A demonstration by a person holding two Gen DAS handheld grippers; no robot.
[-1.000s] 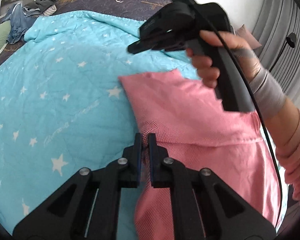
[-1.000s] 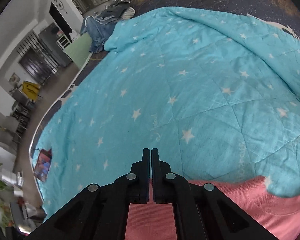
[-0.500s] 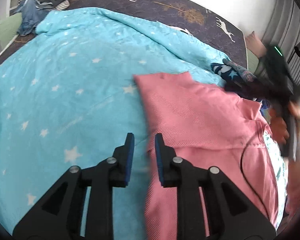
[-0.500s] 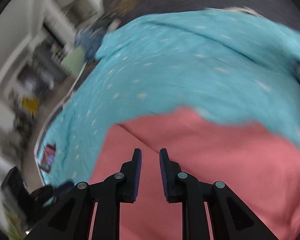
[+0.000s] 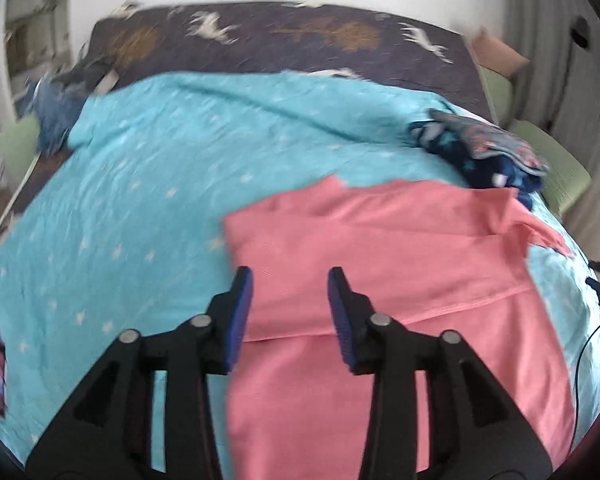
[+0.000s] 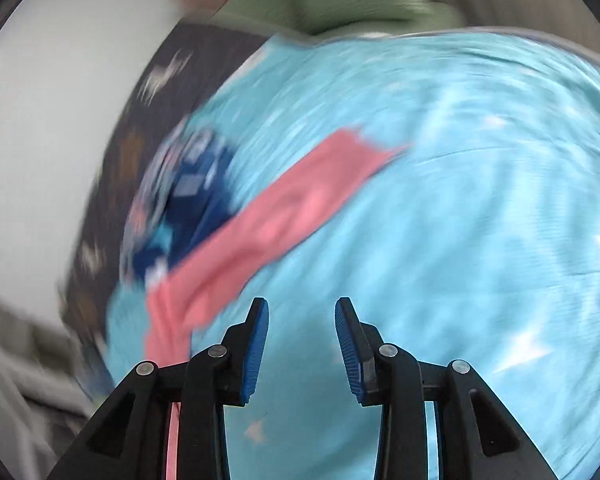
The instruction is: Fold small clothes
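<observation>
The left gripper (image 5: 288, 300) pointed down at a slant over the pink garment (image 5: 400, 264), its fingers (image 5: 240, 304) having just been opening; they stood partly apart with nothing between them, the cloth lying flat below. The garment lay folded on the turquoise star quilt (image 5: 140, 200) covering the bed. The right gripper (image 6: 302, 332) also tilted downward above bare quilt (image 6: 460, 200), its fingers (image 6: 258, 340) likewise just opened partway and empty; the view was badly blurred. A strip of the pink garment (image 6: 268, 216) lay up and left of it. A navy patterned garment (image 5: 484, 152) lay bunched just beyond the pink one's far edge. A dark deer-print sheet (image 5: 300, 36) showed past the quilt.
</observation>
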